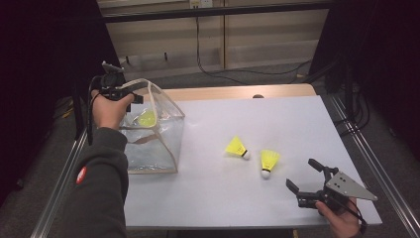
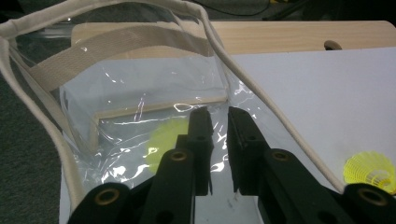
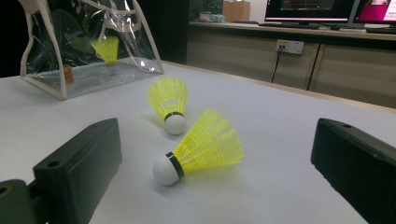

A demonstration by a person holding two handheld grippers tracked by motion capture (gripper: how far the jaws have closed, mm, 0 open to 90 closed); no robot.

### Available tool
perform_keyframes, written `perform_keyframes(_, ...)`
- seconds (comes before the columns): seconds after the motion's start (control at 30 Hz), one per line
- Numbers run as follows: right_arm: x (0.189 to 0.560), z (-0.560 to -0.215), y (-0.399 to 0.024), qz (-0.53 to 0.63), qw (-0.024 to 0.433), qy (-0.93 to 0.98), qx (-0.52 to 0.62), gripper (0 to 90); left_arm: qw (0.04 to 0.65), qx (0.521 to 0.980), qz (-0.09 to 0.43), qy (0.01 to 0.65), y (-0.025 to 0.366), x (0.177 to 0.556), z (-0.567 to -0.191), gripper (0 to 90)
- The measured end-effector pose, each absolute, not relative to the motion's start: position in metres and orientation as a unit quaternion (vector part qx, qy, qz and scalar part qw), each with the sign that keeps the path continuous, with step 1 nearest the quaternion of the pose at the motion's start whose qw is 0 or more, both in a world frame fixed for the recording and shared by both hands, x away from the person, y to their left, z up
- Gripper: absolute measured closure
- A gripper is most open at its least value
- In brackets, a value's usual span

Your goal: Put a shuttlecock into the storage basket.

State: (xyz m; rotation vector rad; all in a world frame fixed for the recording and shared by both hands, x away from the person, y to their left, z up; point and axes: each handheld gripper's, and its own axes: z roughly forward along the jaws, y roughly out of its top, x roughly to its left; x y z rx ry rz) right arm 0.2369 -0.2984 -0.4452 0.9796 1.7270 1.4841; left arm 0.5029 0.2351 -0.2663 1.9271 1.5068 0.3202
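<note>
My left gripper [image 2: 219, 140] stands slightly parted over the clear bag [image 1: 163, 144] (one shuttlecock [image 2: 166, 140] inside). My right gripper [image 1: 309, 178] is wide apart near two shuttlecocks [image 3: 201, 147] on the table [image 1: 277, 119].

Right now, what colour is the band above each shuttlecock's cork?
Black, on the shuttlecocks; clearest in the right gripper view.

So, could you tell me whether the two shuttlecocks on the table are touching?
Apart: the high view shows bare table between one shuttlecock and the other shuttlecock.
</note>
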Motion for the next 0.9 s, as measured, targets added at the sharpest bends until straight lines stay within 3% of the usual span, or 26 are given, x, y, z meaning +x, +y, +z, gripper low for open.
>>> perform_keyframes(0.9, 0.237, -0.444, -0.297, 0.566, 0.327, 0.659, 0.372, 1.8, 0.393, 0.739, 0.09, 0.539, 0.23, 0.473, -0.246, 55.8)
